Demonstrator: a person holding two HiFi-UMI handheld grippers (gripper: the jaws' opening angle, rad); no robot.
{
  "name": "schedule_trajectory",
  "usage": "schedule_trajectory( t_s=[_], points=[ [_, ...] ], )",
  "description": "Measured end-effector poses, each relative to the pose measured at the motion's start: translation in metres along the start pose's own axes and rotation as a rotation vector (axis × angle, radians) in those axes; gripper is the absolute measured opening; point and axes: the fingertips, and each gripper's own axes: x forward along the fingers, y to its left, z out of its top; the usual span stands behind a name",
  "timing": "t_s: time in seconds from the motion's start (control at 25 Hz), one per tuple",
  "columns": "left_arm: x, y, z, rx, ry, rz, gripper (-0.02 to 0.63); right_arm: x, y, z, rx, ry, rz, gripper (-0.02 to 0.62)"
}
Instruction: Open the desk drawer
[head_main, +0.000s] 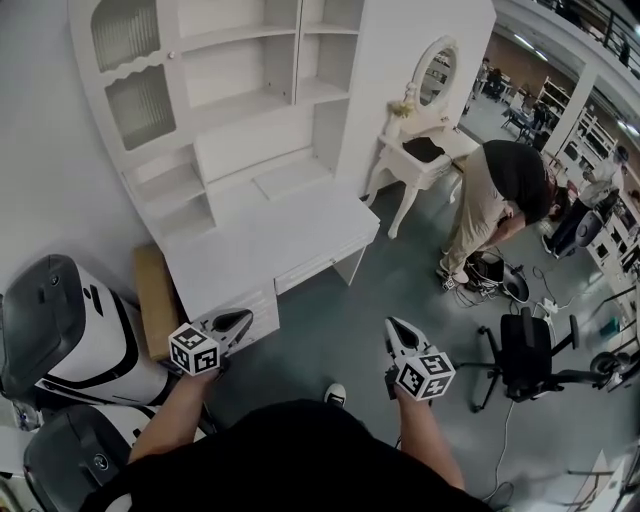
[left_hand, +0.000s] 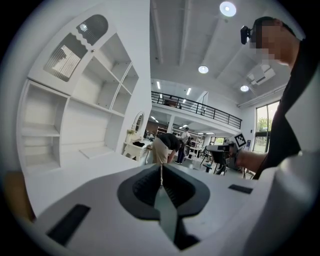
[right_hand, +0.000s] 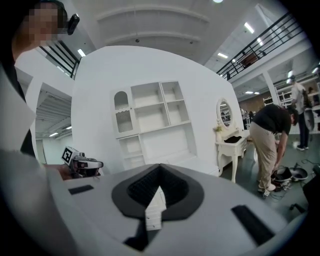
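Observation:
A white desk (head_main: 270, 235) with a shelved hutch (head_main: 230, 90) stands ahead of me. A long shut drawer (head_main: 318, 266) runs under its top, and a stack of shut drawers (head_main: 252, 303) fills its left pedestal. My left gripper (head_main: 240, 322) hovers just in front of that pedestal, jaws together and holding nothing. My right gripper (head_main: 392, 328) hangs over the floor, right of the desk and apart from it, also shut and holding nothing. In the left gripper view the left gripper (left_hand: 161, 167) points over the desk top (left_hand: 75, 172). The right gripper view has the right gripper (right_hand: 160, 167) facing the hutch (right_hand: 150, 120).
A white vanity table (head_main: 425, 150) with an oval mirror stands right of the desk. Beyond it a person (head_main: 500, 190) bends over cables. A black office chair (head_main: 525, 355) sits at my right. White-and-black machines (head_main: 60, 330) and a cardboard box (head_main: 155, 300) crowd the left.

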Motion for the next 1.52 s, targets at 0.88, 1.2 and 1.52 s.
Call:
schedule_trajectory(
  t_s=[0.88,1.2,1.52],
  points=[
    [0.132,0.022,0.025,-0.043,0.015,0.086,0.018,0.102,-0.124,0.019,0.042,0.078,0.142,0.002],
    [0.17,0.019,0.03,-0.053,0.024,0.126,0.018,0.127,-0.169,0.024,0.049,0.099,0.191,0.002],
    [0.197,0.022,0.037,-0.067,0.012,0.19,0.018,0.147,-0.2,0.028,0.052,0.125,0.248,0.002]
  ],
)
